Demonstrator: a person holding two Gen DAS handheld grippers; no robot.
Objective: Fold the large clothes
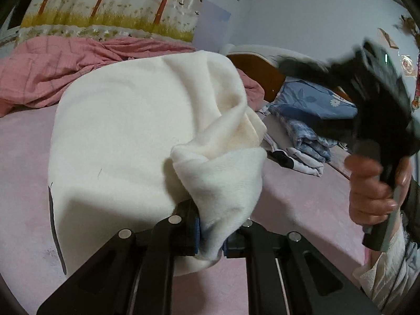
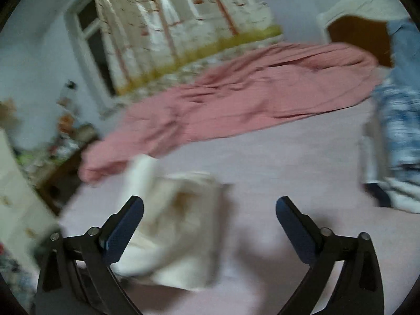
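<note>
A cream white garment (image 1: 126,136) lies partly folded on the pale pink bed sheet (image 1: 23,157). My left gripper (image 1: 211,233) is shut on a bunched edge of the garment and holds it just above the bed. In the right wrist view the same garment (image 2: 181,225) lies blurred on the sheet, below and between the fingers. My right gripper (image 2: 210,225) is open and empty above it. The right gripper, blurred by motion and held by a hand, also shows in the left wrist view (image 1: 378,120), off to the right of the garment.
A crumpled pink blanket (image 1: 52,68) lies along the far side of the bed (image 2: 262,94). Folded blue patterned clothes (image 1: 309,136) are stacked at the right (image 2: 399,120). A wooden headboard (image 1: 260,73) and a printed curtain (image 1: 110,2) stand behind. A cluttered side table (image 2: 60,144) stands left.
</note>
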